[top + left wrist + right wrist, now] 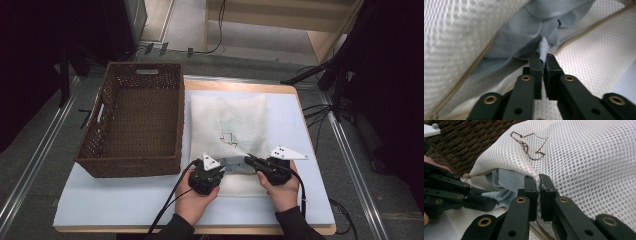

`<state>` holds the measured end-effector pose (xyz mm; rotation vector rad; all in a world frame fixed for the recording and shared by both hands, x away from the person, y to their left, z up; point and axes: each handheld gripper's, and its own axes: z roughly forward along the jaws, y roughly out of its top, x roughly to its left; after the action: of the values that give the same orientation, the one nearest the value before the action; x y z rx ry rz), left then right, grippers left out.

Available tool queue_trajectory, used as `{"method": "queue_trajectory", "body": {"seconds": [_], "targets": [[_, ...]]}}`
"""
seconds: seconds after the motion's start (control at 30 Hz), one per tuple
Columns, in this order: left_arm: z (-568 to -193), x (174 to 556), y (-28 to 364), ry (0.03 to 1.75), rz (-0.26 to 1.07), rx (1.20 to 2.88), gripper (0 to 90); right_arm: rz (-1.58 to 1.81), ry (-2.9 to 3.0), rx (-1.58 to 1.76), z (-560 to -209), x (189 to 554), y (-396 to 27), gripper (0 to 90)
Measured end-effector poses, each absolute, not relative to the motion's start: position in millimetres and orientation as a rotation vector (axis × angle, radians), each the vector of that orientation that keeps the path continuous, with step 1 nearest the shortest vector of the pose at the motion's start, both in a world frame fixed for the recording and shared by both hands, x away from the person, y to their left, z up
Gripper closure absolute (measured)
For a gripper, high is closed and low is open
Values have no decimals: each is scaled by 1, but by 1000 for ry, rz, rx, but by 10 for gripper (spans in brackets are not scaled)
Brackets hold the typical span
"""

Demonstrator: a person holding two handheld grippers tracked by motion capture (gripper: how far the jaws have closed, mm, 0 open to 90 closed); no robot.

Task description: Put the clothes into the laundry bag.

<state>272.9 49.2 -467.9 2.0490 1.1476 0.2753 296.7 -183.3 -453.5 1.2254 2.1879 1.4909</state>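
Note:
A white mesh bag (230, 125) with a dark line drawing lies flat on the table, its open end toward me. A grey-blue garment (234, 165) sticks out of that opening. My left gripper (220, 170) is at the left side of the opening. In the left gripper view it (543, 56) is shut on a fold of the grey-blue garment (524, 37), with the mesh (454, 37) lifted over it. My right gripper (537, 178) is shut on the upper edge of the mesh bag (579, 157), holding it above the garment (504, 180).
A brown wicker basket (130, 167) stands left of the bag, close to my left hand. A pale mat (125, 200) covers the wooden table. Dark stands and cables line both sides of the table.

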Motion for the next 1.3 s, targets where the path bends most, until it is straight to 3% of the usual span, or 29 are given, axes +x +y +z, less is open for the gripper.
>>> {"method": "queue_trajectory", "body": {"seconds": [0.43, 0.57, 0.77, 0.97, 1.07, 1.3], "targets": [[-471, 296, 17, 1169, 329, 2064, 887, 1485, 2195, 1221, -455, 297, -182, 872], [-474, 299, 16, 1175, 391, 2047, 892, 1484, 2195, 1223, -455, 296, -182, 872], [-476, 310, 21, 1320, 547, 1960, 896, 1473, 2204, 1226, -456, 296, -181, 871], [-477, 302, 26, 1247, 478, 1955, 885, 1467, 2207, 1235, -456, 296, -182, 871], [-475, 295, 33, 1204, 430, 1957, 860, 1471, 2207, 1246, -457, 297, -183, 871], [-465, 279, 42, 1128, 380, 1931, 658, 1466, 2211, 1245, -457, 298, -183, 871]]}}
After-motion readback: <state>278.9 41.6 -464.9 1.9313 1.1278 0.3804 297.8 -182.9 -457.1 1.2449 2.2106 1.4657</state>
